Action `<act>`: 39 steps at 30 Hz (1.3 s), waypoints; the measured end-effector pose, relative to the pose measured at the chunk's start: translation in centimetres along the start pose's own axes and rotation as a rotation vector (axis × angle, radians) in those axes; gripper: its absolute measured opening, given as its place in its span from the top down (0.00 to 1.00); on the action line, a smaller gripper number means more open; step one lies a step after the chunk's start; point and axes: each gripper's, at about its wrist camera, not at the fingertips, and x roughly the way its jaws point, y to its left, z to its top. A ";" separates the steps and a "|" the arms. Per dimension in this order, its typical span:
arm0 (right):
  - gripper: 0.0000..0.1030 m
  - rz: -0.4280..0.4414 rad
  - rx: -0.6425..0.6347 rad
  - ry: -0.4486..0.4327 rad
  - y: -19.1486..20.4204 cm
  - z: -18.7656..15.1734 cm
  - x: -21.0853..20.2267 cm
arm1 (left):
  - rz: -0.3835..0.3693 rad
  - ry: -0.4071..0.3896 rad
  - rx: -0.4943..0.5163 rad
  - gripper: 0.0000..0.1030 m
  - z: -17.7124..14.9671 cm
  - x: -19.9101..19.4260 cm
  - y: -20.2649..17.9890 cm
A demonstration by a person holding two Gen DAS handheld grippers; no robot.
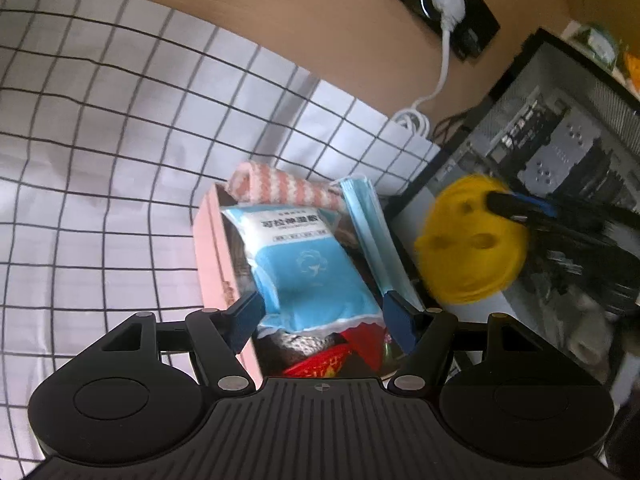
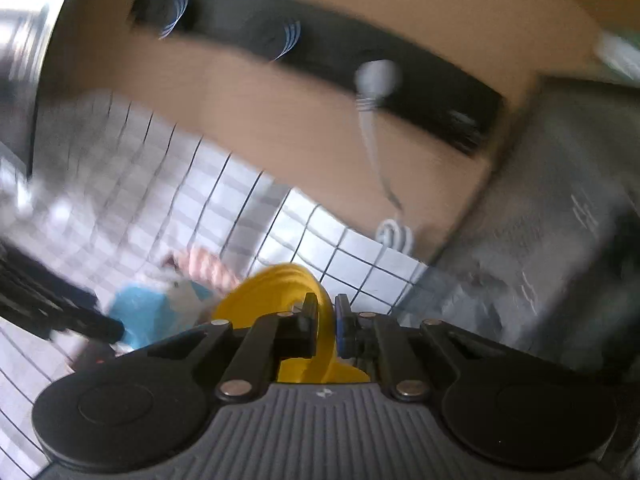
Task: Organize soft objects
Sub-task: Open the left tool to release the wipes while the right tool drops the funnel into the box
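Between the blue pads of our black left gripper (image 1: 324, 316) we see a sky-blue and white packet (image 1: 304, 264) in a pink box (image 1: 214, 256), with a pink-and-white zigzag cloth (image 1: 280, 190) beyond it, a pale blue stack of masks (image 1: 370, 228) to its right and something red (image 1: 352, 344) nearer us. Left of that claw spreads a white cloth with a thin black grid (image 1: 100, 140). Our black right gripper (image 2: 322, 326) pinches a bright yellow soft piece (image 2: 280, 292), and past it to the left is a light blue patch (image 2: 140, 312), probably the same packet, though the view is blurred.
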 end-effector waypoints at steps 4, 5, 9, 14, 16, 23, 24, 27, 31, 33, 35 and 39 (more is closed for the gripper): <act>0.89 0.075 -0.147 0.119 4.2 2.7 5.0 | 0.004 -0.030 -0.010 0.30 -0.3 -1.8 0.5; 0.88 0.108 -0.169 0.143 5.6 2.9 6.7 | 0.013 -0.030 -0.011 0.30 -0.5 -2.2 0.5; 0.83 0.147 -0.317 0.128 9.9 2.8 9.8 | 0.034 0.004 0.003 0.30 -1.3 -3.3 0.6; 0.45 0.267 -0.225 0.078 8.0 4.1 7.7 | 0.040 0.009 -0.018 0.30 -1.8 -3.9 1.0; 0.42 0.276 -0.174 0.031 6.6 4.3 5.9 | 0.038 0.000 -0.028 0.30 -1.8 -3.9 1.1; 0.38 0.259 0.014 -0.089 2.0 4.3 0.7 | 0.022 0.002 0.006 0.30 -2.0 -3.1 -0.6; 0.36 0.249 0.038 -0.101 1.5 4.2 0.1 | 0.028 -0.001 0.014 0.30 -2.1 -3.0 -1.0; 0.34 0.212 0.092 -0.127 0.5 2.9 -1.6 | 0.056 -0.012 0.031 0.30 -2.6 -2.9 -1.9; 0.33 0.133 0.169 -0.104 0.0 0.2 -3.1 | 0.086 -0.005 0.062 0.30 -3.1 -3.0 -2.9; 0.33 0.106 0.205 -0.079 0.1 -1.6 -3.6 | 0.099 0.004 0.075 0.30 -3.4 -3.2 -3.2; 0.33 0.081 0.239 -0.055 0.4 -3.4 -4.0 | 0.113 0.004 0.091 0.30 -3.8 -3.8 -3.3; 0.32 0.103 0.307 -0.006 1.7 -7.3 -5.5 | 0.176 -0.004 0.120 0.30 -5.7 -5.0 -3.3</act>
